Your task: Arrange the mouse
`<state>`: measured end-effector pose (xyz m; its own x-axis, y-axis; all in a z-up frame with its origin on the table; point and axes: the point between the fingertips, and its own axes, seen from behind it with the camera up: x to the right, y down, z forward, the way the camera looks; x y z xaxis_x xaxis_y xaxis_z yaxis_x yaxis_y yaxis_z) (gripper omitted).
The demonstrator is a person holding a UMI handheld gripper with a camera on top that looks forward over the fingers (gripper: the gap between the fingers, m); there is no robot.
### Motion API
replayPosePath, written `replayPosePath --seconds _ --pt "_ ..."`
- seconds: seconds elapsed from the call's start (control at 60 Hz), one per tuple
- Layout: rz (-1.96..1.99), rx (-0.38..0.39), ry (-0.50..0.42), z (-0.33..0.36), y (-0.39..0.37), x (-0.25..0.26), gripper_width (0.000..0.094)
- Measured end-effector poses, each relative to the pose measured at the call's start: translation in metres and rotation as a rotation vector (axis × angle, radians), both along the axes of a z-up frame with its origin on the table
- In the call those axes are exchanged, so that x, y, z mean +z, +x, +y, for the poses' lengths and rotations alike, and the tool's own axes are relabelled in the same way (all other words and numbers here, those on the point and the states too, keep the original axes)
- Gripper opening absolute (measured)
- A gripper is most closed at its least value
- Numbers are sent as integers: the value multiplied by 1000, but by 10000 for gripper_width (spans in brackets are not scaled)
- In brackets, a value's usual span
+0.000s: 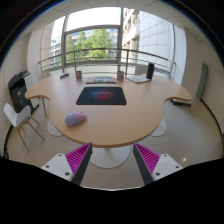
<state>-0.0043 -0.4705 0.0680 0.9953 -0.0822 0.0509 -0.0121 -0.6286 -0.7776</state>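
A pale lilac mouse (75,119) lies on the round wooden table (130,118), near its front left edge. A dark mouse mat (102,96) with a reddish pattern lies flat farther back, toward the table's middle. My gripper (112,160) is well short of the table, held back and below its front edge. Its two fingers (78,158) with magenta pads stand wide apart, open, with nothing between them but the floor and the table's white base (112,153).
A black chair (20,88) and a white chair (18,117) stand left of the table. Small items line the far edge: a dark speaker (150,71), a laptop-like object (98,78). A book (181,100) lies at the right edge. Large windows (92,42) are behind.
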Motion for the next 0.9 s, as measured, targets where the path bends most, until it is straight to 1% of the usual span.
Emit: replayPosePath --seconds 0.183,0.267,0.317,0.483,0.533,0.583,0.717,0.783,0.85,0.883,0.9 --pt "57 69 13 53 -105 -36 840" --pt "73 77 22 87 -135 -48 841" --pt "85 71 23 106 -147 -56 841" --pt "99 9 -7 158 -164 -82 840" --pt "94 -5 5 171 -166 -79 834" --pt "92 -17 -5 183 -167 -80 840" --pt "89 -15 -12 210 -175 -83 828" --pt "65 -11 -14 218 -178 -84 780" --pt "22 -12 -12 227 -175 -84 657" --pt "23 -6 -13 230 -179 -85 569" --pt "29 -3 -14 231 -181 -85 570"
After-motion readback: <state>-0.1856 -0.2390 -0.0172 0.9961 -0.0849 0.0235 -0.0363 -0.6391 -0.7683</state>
